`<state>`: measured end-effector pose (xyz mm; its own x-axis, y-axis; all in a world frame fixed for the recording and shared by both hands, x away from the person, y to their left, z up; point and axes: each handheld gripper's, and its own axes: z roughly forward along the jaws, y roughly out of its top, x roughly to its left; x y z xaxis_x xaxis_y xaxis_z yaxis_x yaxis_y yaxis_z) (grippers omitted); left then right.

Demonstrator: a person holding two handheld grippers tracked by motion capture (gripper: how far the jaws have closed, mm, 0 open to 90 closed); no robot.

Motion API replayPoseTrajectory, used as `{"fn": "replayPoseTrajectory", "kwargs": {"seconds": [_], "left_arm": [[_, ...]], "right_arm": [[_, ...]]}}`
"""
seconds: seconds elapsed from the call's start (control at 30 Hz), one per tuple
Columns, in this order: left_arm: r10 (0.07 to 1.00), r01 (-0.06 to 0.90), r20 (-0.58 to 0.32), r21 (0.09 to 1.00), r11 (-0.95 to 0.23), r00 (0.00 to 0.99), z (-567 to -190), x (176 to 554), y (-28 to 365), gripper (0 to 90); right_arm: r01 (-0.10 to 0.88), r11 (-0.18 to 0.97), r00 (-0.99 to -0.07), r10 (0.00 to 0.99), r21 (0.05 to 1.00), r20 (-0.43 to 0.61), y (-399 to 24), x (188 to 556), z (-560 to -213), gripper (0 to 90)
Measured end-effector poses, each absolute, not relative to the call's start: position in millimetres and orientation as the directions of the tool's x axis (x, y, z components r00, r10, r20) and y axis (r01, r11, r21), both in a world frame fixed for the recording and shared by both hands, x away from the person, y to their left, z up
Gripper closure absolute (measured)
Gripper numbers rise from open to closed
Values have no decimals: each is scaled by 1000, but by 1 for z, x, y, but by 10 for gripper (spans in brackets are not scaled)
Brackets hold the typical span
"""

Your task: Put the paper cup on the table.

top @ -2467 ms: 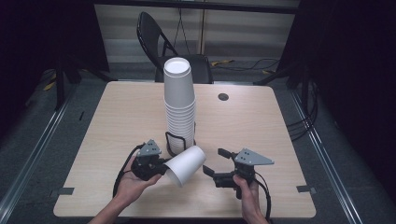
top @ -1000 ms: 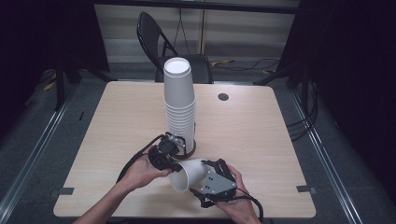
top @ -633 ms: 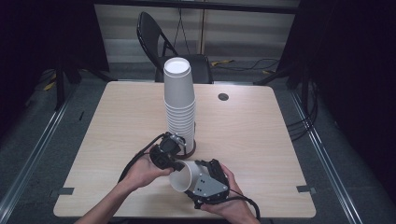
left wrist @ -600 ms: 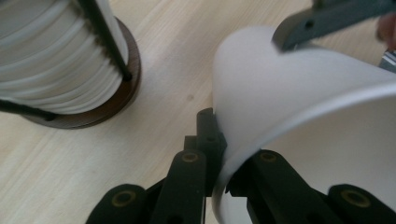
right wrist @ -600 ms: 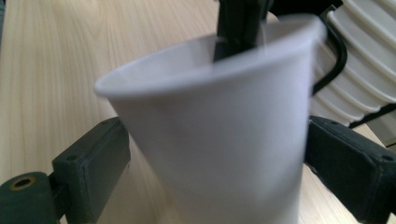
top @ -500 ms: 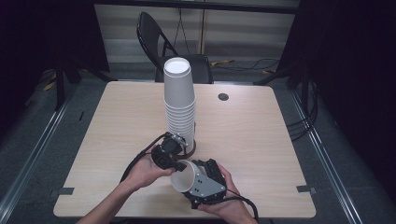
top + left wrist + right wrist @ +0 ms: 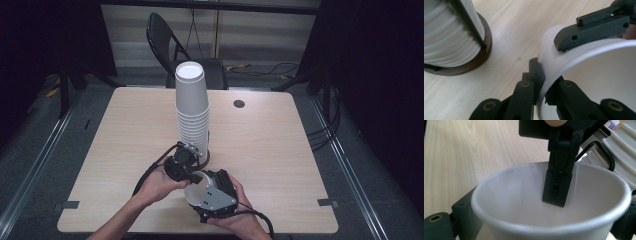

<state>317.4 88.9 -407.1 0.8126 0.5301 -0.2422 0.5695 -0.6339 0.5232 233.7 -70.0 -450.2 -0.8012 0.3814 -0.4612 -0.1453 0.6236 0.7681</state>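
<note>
White paper cup (image 7: 196, 186) sits low and centre in the high view, lying between the two grippers above the wooden table (image 7: 280, 150); most of its body is hidden there by the right gripper (image 7: 212, 192) and the hands. In the left gripper view the cup's base is cut off at the right edge; the left gripper (image 7: 541, 82) pinches the cup's rim, one jaw outside the wall and one inside, pressed close on the thin paper. In the right gripper view the cup (image 7: 529, 202) fills the lower frame with its mouth toward the camera; the right gripper's jaws flank it, spread wide on either side of the wall; they seem to grip it, though the contact itself is hard to see. Behind, the tall stack of cups (image 7: 192, 110) stands on a dark round base (image 7: 480, 52), just beside the left gripper.
</note>
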Motion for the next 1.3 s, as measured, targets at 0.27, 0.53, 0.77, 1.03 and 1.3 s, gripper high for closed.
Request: {"fn": "replayPoseTrajectory", "kwargs": {"seconds": [0.27,0.53,0.77,1.03,1.3], "left_arm": [[536,587,-282,575,-570,796,-413,316,90,845],[566,591,-274,626,-509,778,-413,311,95,823],[565,574,-278,682,-453,777,-419,307,102,712],[565,541,-267,741,-398,781,-424,300,110,580],[594,509,-241,792,-337,767,-429,294,117,465]], "right_arm": [[-131,615,-804,393,778,-446,-76,234,-450,96],[-99,575,-793,448,812,-413,-81,238,-445,106],[-49,542,-798,484,839,-359,-91,243,-445,108],[-10,500,-798,517,866,-308,-96,248,-445,108],[34,481,-803,535,876,-263,-99,249,-446,109]]}}
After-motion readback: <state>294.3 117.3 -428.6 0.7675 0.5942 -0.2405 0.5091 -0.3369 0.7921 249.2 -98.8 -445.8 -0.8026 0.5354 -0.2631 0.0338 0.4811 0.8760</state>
